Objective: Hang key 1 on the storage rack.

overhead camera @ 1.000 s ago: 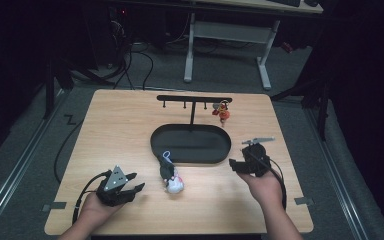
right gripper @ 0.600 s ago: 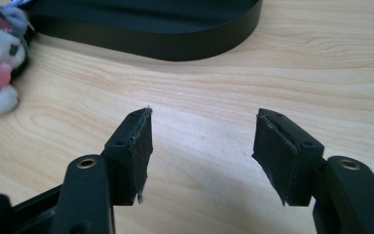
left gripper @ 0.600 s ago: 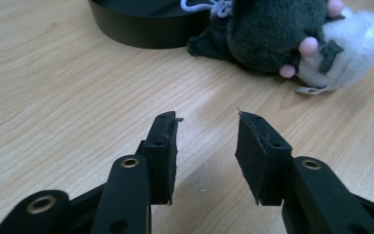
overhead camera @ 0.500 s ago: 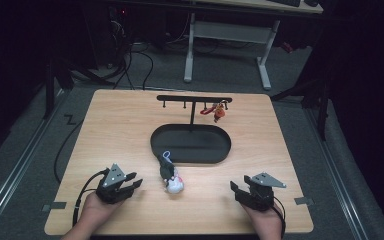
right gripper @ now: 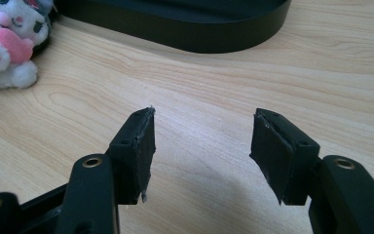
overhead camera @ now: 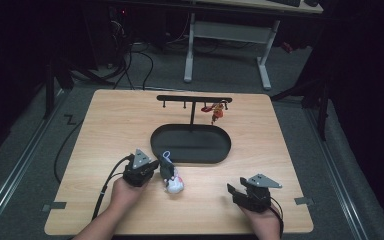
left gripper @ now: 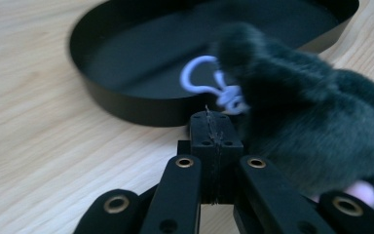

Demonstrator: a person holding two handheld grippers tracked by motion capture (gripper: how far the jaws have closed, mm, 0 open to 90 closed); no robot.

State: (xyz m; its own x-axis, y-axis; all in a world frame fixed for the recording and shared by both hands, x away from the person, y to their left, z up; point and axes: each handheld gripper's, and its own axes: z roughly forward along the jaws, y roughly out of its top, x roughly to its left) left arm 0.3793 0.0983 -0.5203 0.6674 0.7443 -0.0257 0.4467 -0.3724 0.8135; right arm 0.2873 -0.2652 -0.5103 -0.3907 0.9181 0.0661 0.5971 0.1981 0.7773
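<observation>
Near front edge of light wooden table, left of centre: left gripper low over tabletop, jaws just pressed together, nothing between them; dark furry back of small white-and-dark plush keychain toy just beside jaw tips. Toy lies on wood, pale blue loop up against front wall of black oval metal tray. Toward front right corner: right gripper resting low, jaws parted, easing inward, bare wood between pads. Toy off to its left.
</observation>
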